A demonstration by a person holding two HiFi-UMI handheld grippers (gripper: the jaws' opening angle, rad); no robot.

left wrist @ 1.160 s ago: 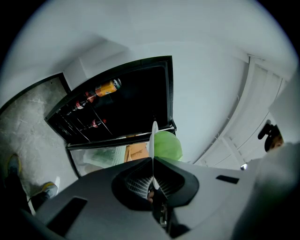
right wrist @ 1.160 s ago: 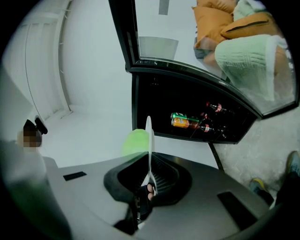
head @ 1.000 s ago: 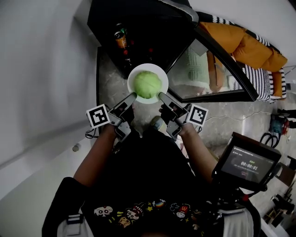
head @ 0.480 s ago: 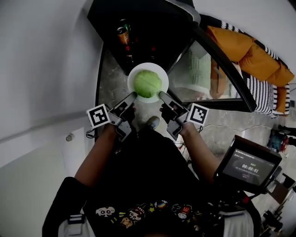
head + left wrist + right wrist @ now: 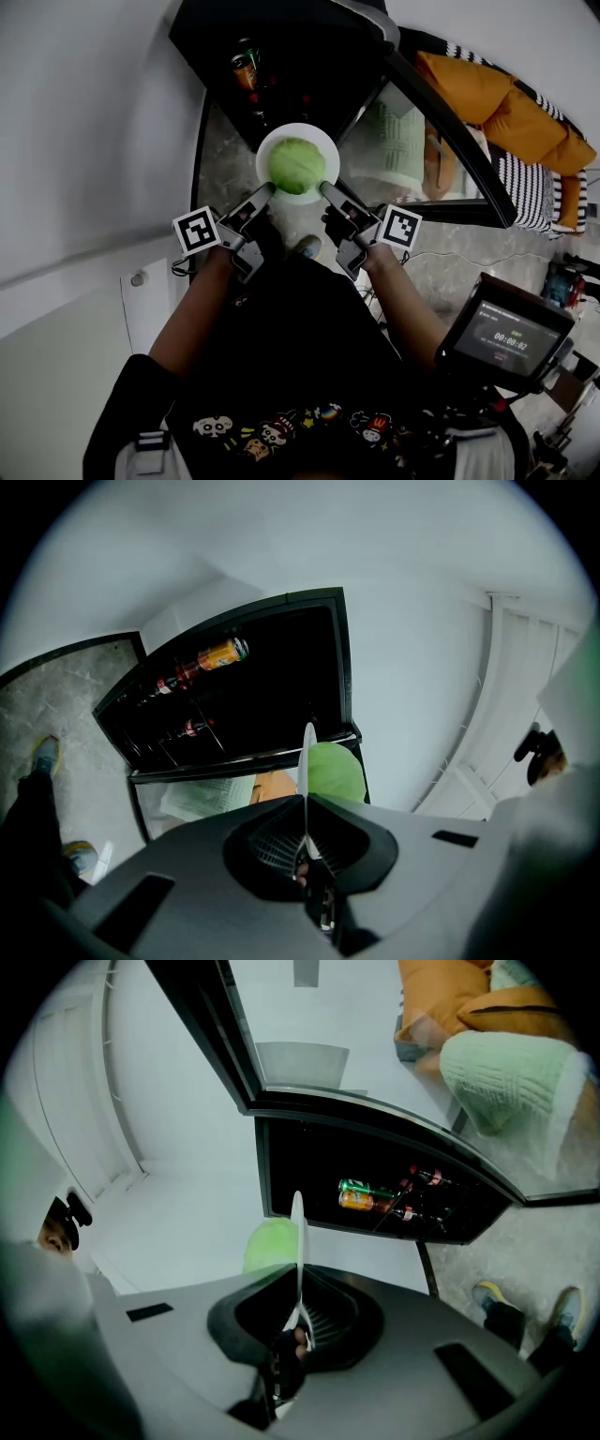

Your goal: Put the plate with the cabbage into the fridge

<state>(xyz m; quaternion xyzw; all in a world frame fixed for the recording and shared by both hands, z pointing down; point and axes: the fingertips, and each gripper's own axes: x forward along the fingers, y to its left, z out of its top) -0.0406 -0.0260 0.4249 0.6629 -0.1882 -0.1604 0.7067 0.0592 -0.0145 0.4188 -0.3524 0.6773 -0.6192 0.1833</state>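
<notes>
Edgewise in both hand-held grippers point(image 5: 269, 190) point(image 5: 326, 189): plate point(image 5: 263, 161)

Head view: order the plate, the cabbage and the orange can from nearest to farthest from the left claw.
1. plate: near-left rim clamped in the left claw.
2. cabbage: on the plate's middle.
3. orange can: beyond, inside the fridge.

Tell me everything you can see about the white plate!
The plate is round, white and thin, and looks smooth like china. It is held up in the air in front of the open black fridge, not yet inside. A green cabbage sits in its middle. The left gripper pinches its rim on one side and the right gripper pinches the opposite side, both with jaws shut on it.
</notes>
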